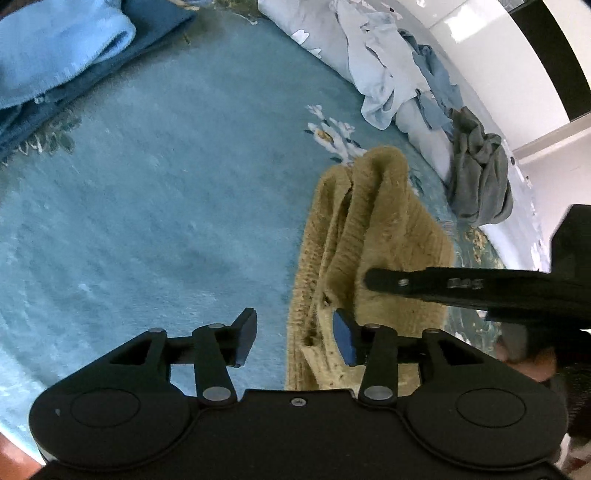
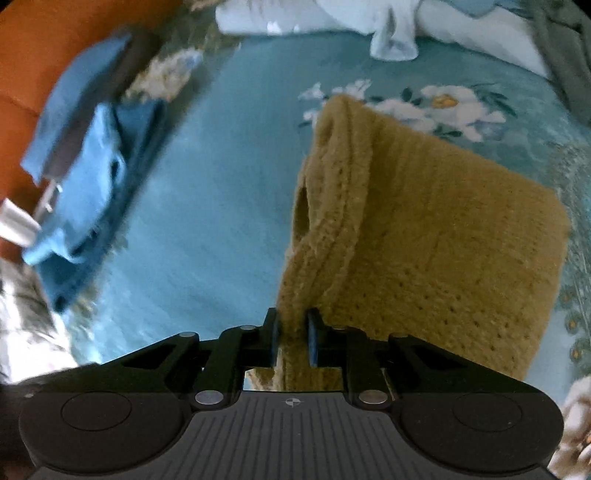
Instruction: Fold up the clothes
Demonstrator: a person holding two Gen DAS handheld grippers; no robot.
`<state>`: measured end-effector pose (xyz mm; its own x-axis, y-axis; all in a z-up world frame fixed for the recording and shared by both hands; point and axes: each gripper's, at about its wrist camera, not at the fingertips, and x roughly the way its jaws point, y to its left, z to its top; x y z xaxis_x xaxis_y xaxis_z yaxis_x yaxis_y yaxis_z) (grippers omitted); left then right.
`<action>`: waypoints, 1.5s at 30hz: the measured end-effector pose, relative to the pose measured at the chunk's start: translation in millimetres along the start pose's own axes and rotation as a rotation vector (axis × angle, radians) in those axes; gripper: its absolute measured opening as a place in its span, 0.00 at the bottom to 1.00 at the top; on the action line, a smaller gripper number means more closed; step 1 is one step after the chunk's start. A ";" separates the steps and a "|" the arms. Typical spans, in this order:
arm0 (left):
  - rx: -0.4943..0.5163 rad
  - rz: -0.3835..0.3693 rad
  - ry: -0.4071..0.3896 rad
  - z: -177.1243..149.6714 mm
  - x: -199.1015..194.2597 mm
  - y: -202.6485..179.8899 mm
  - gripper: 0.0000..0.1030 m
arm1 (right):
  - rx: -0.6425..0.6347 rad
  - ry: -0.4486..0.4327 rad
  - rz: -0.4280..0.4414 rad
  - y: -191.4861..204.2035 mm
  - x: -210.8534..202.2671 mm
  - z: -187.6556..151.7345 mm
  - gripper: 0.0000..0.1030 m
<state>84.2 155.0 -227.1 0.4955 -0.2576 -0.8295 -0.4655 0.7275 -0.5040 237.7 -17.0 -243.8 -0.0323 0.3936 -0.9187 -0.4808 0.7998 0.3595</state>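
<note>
Right wrist view: mustard knit sweater (image 2: 424, 229) pinched in right gripper (image 2: 293, 339); left gripper (image 1: 295, 338) parted alongside.

A: Ground surface, both views: a teal carpet (image 1: 155, 206); a white floral motif (image 1: 334, 134) is woven in right of centre in the left wrist view, and repeated at upper right of the right wrist view (image 2: 436, 103).

B: And the margins?

A: Upper right of the left wrist view: a glossy white floor (image 1: 476, 33) catching bright light; beyond it a dark vertical band (image 1: 565, 62), identity unclear. Upper left of the right wrist view: an orange surface (image 2: 33, 51), blurred; nature cannot be told.
</note>
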 end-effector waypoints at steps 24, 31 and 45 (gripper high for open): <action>0.061 -0.101 0.130 7.1 82.3 -28.0 0.34 | 0.303 -0.122 -0.006 -90.5 -64.0 -50.0 0.42; 0.022 -0.091 0.057 -1.6 67.2 -30.1 0.15 | 0.328 -0.123 0.002 -95.4 -62.5 -56.2 0.44; -0.042 -0.062 0.050 -30.6 48.6 -6.9 0.15 | 0.322 -0.113 0.007 -99.8 -63.1 -65.4 0.45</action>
<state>89.1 118.0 -271.3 0.4877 -0.3332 -0.8069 -0.4660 0.6822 -0.5634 230.4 -151.3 -232.4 0.0715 0.4330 -0.8985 -0.1786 0.8919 0.4156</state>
